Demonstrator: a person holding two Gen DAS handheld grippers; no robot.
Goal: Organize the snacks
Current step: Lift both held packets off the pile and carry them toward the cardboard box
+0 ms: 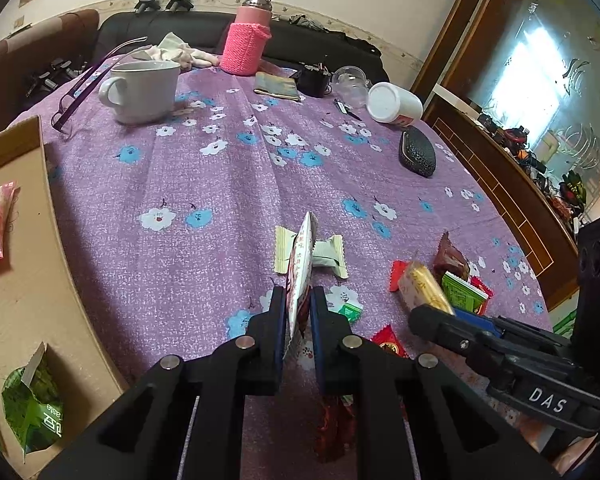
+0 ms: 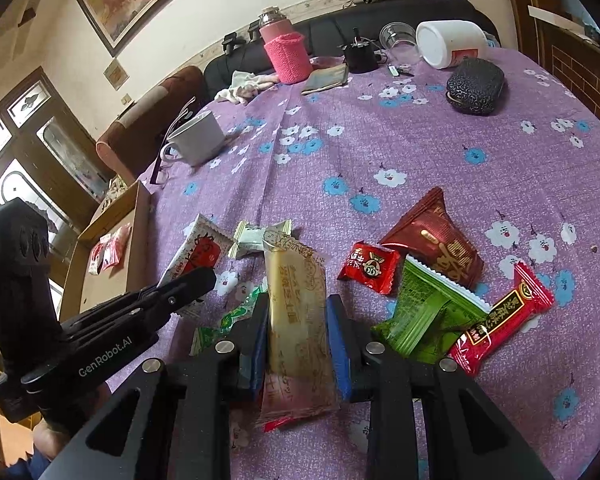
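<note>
White-red packet point(image 1: 299, 276) in left hand-held gripper point(image 1: 298, 308)

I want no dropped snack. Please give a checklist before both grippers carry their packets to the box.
1. Left gripper shut on the white packet: ok.
2. Right gripper around the yellow packet: ok; firm grip: cannot tell.
3. White packet off the cloth: ok.
4. Cardboard box has free floor: ok.
5. Mug away from the path: ok.
6. Grippers clear of each other: cannot tell.
</note>
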